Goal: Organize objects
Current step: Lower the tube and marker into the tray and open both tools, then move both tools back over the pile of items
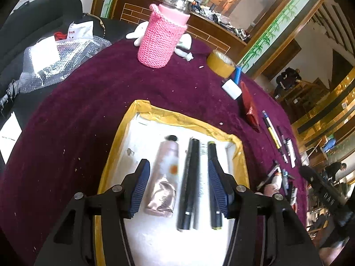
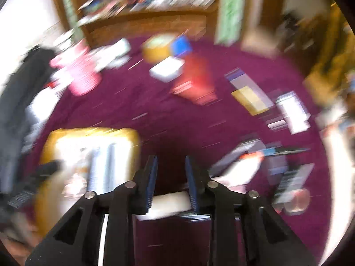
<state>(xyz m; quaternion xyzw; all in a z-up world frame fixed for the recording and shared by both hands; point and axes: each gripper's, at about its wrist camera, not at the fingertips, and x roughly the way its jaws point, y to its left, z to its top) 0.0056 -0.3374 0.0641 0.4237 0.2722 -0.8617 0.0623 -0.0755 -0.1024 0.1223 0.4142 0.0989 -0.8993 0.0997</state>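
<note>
The left gripper (image 1: 177, 184) hangs wide open over the yellow-edged white tray (image 1: 240, 166). Inside the tray lie 3 things side by side: a pink tube (image 1: 165, 177) left, a black pen (image 1: 188, 184) in the middle, an olive-capped marker (image 1: 213, 190) right. Beyond the tray stands a pink knitted bottle (image 1: 160, 37).
</note>
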